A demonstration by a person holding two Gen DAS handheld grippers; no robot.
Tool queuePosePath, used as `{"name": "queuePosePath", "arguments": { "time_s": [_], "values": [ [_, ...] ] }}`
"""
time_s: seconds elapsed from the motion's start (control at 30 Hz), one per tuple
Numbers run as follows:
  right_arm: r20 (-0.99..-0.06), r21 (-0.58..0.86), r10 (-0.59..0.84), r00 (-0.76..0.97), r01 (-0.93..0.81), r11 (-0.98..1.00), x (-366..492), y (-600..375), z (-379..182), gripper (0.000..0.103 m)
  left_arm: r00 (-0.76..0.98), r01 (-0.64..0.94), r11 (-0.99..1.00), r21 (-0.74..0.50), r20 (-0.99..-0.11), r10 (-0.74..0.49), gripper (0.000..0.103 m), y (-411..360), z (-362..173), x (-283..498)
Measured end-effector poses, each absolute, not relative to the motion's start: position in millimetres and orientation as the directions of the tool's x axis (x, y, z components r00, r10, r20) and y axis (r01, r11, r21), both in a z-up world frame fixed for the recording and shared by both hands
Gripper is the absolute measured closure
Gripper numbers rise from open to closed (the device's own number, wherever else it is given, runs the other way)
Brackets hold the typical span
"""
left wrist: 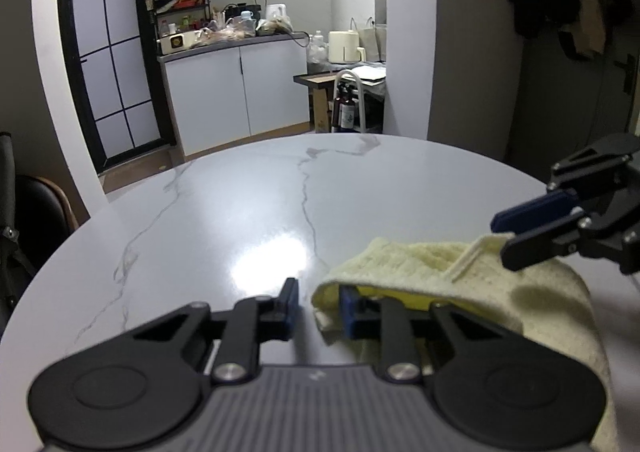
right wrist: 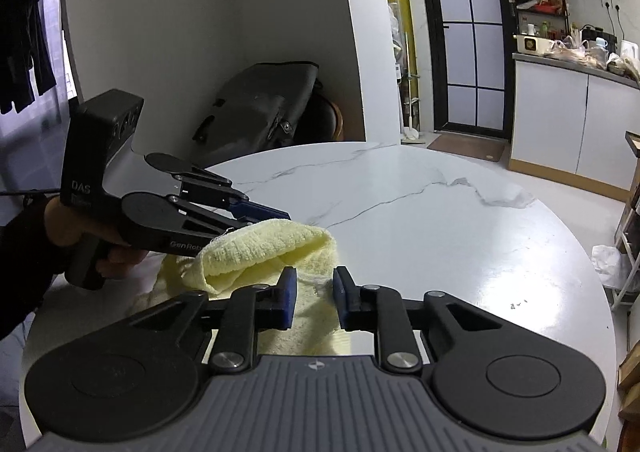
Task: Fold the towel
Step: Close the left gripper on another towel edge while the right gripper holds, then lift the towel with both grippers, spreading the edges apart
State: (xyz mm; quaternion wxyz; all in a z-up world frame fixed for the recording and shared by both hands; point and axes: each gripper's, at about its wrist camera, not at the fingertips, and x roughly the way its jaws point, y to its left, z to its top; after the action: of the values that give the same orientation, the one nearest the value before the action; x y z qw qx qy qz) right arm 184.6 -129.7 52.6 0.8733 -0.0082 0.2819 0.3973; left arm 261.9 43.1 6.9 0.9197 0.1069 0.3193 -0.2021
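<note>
Gripping a pistol-style handle, one hand [right wrist: 82,230] in a dark sleeve [right wrist: 24,276] aims the left tongs [left wrist: 319,302] forward and down at the bench [left wrist: 240,212]. The tool is rolled, so that from the right camera one finger lies above the other. The right tongs [right wrist: 315,288] also slope down toward the bench, and the hand that holds them is out of view.

The left tongs stand at a narrow gap. Their right finger is tucked inside the folded edge of the towel [left wrist: 400,264], and their left finger sits outside it. A sliver of bench shows between that left finger and the cloth, so the towel is between them but not pressed.

The right tongs are narrow too. From the left camera they pinch a raised corner of the towel, and a hanging loop [left wrist: 466,262] dangles just below their tips.

The towel lies on the bench between the two tongs, to the right of the left pair and just ahead of and under the right pair. It lifts at both ends.

Counted: one pale yellow towel, one loop, two tongs, one hand in view.

The left tool's body reads "DAS". Its lower link reads "GenRob", and the towel hides the remaining letters.
</note>
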Motion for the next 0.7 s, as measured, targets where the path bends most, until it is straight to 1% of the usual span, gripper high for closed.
{"name": "queuePosePath", "arguments": {
  "time_s": [0.1, 0.23, 0.27, 0.3, 0.33, 0.37, 0.43, 0.5, 0.7],
  "values": [
    [-0.517, 0.211, 0.667, 0.536, -0.675, 0.707, 185.5, -130.9, 51.0, 0.080, 0.710, 0.457, 0.886, 0.081, -0.632, -0.309, 0.078, 39.8, 7.5, 262.3],
    [-0.522, 0.218, 0.668, 0.531, -0.674, 0.706, 184.1, -132.5, 50.3, 0.080, 0.696, 0.467, 0.883, 0.048, -0.635, -0.334, 0.078, 40.6, 7.3, 264.8],
    [-0.517, 0.210, 0.671, 0.531, -0.681, 0.701, 181.8, -131.8, 50.9, 0.082, 0.694, 0.471, 0.881, 0.043, -0.635, -0.339, 0.079, 40.8, 7.3, 264.9],
    [-0.514, 0.205, 0.672, 0.533, -0.685, 0.700, 180.6, -131.4, 51.5, 0.092, 0.692, 0.473, 0.880, 0.041, -0.635, -0.342, 0.083, 40.5, 7.3, 265.2],
    [-0.511, 0.197, 0.671, 0.537, -0.687, 0.699, 179.6, -131.4, 52.4, 0.095, 0.691, 0.476, 0.879, 0.039, -0.635, -0.346, 0.088, 40.1, 7.4, 265.4],
    [-0.508, 0.189, 0.670, 0.541, -0.690, 0.699, 178.6, -131.4, 53.4, 0.097, 0.689, 0.478, 0.877, 0.035, -0.634, -0.351, 0.091, 39.6, 7.5, 265.4],
    [-0.503, 0.186, 0.671, 0.545, -0.690, 0.700, 177.9, -132.3, 55.8, 0.098, 0.693, 0.476, 0.879, 0.035, -0.630, -0.350, 0.096, 38.7, 7.8, 265.7],
    [-0.498, 0.180, 0.670, 0.551, -0.689, 0.702, 177.2, -133.3, 58.7, 0.099, 0.703, 0.468, 0.883, 0.029, -0.618, -0.352, 0.098, 40.1, 10.1, 264.6],
    [-0.492, 0.161, 0.660, 0.568, -0.685, 0.710, 171.2, -136.0, 65.9, 0.099, 0.733, 0.426, 0.905, -0.002, -0.585, -0.347, 0.099, 52.7, 23.3, 258.5]
  ]
}}
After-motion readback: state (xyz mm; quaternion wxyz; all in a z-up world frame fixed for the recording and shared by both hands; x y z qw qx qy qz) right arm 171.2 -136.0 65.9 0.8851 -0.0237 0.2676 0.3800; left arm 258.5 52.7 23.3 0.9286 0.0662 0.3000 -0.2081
